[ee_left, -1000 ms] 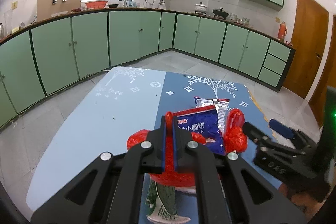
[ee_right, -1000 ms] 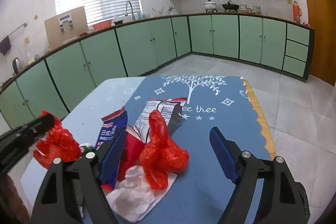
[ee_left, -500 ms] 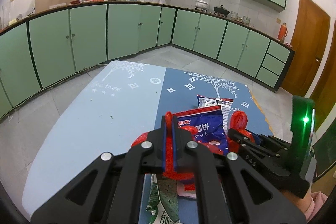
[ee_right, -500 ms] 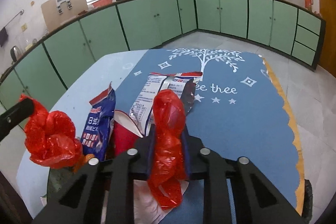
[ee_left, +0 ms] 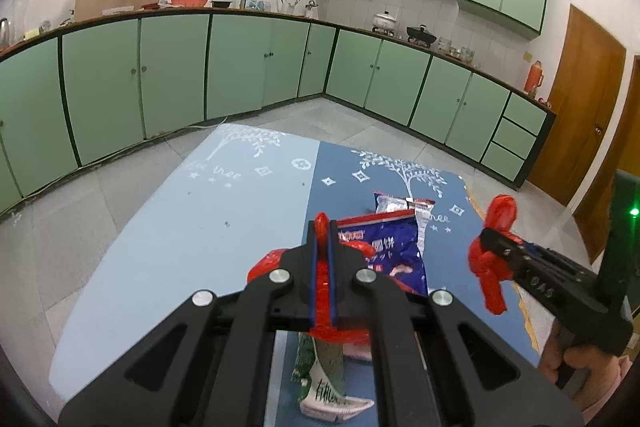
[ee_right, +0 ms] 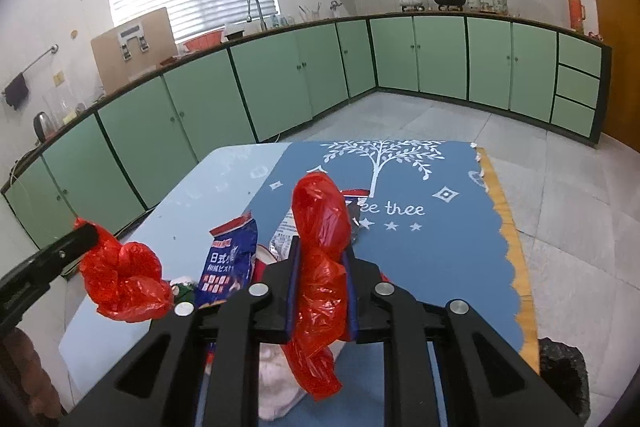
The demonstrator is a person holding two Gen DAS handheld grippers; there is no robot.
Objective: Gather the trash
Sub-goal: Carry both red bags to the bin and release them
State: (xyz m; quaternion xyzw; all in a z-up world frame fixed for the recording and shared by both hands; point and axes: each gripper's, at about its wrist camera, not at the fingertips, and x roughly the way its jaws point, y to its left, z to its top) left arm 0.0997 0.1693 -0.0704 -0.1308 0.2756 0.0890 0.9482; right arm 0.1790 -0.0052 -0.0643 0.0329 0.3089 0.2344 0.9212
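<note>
A red plastic bag holds trash on the blue table. My left gripper is shut on the bag's left handle; it also shows in the right wrist view. My right gripper is shut on the bag's right handle, lifted off the table; it also shows in the left wrist view. Inside the bag stand a blue snack wrapper, a silver wrapper, a green-and-white packet and white crumpled paper.
The table carries a two-tone blue cloth with white tree prints. A black bin stands at the table's near right corner. Green kitchen cabinets line the walls, and a wooden door is at the right.
My right gripper closed on the bag's right handle and lifted it up and to the right. My left gripper stayed shut on the left handle and rose slightly.
</note>
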